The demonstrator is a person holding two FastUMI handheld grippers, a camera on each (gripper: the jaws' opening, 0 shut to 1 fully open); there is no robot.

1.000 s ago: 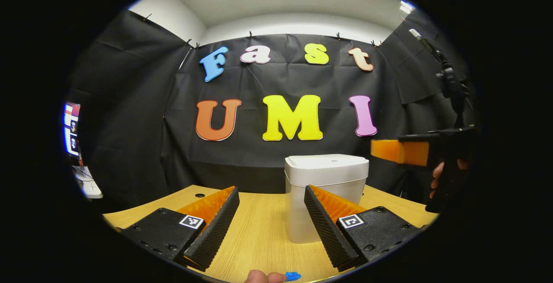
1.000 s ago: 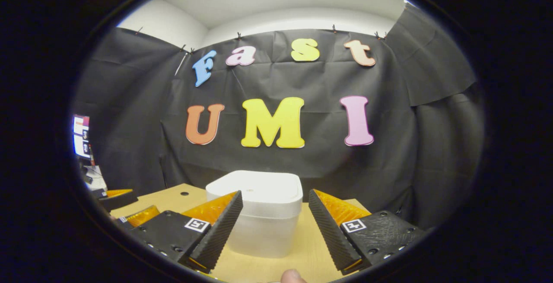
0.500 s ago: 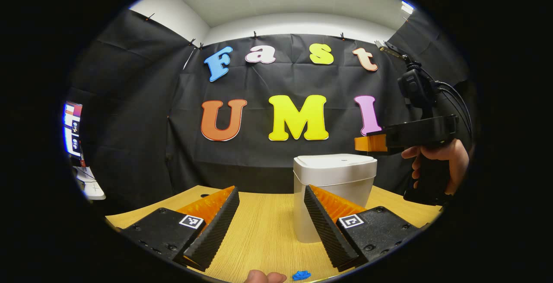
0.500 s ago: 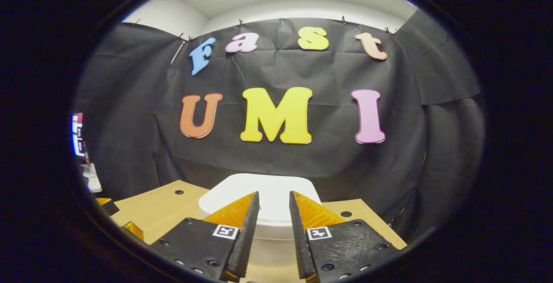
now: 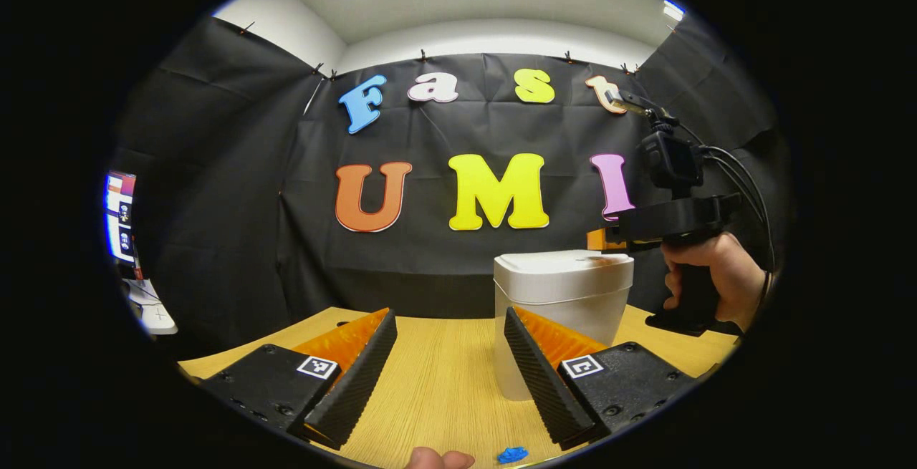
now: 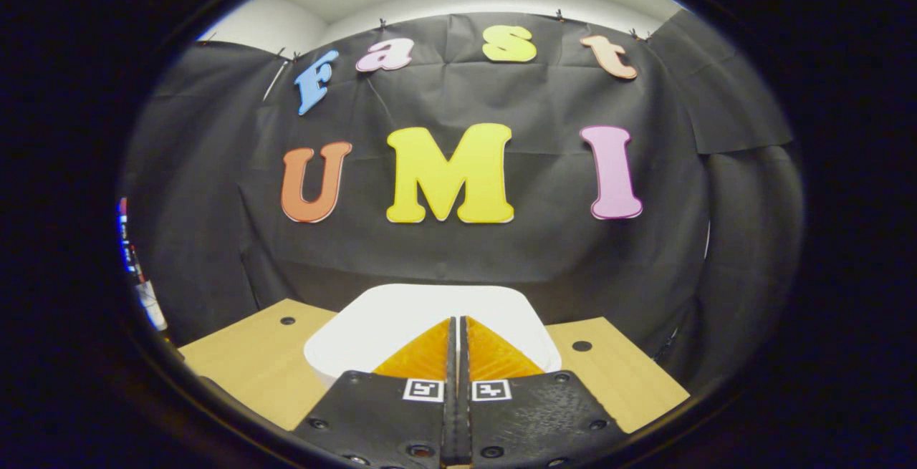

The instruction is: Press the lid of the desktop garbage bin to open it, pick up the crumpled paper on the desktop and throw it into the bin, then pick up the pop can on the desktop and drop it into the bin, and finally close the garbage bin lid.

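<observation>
The white desktop bin [image 5: 562,311] stands on the wooden table [image 5: 437,383] with its lid [image 5: 562,263] down. My left gripper [image 5: 450,336] is open and low over the table, just left of the bin, nothing between its fingers. In the left gripper view my right gripper [image 5: 598,240], held by a hand [image 5: 709,276], hovers right over the lid's right side. In the right gripper view my right gripper [image 6: 456,326] is shut and empty, its tips over the middle of the bin lid [image 6: 430,311]; contact cannot be told.
A small blue scrap [image 5: 513,455] lies at the table's near edge beside a fingertip [image 5: 437,459]. A screen [image 5: 118,215] glows at far left. Round holes [image 6: 582,346] mark the tabletop behind the bin. Black cloth walls close the booth.
My right gripper has gone from open to shut and moved forward over the bin lid. The left gripper has stayed open and drifted slightly left.
</observation>
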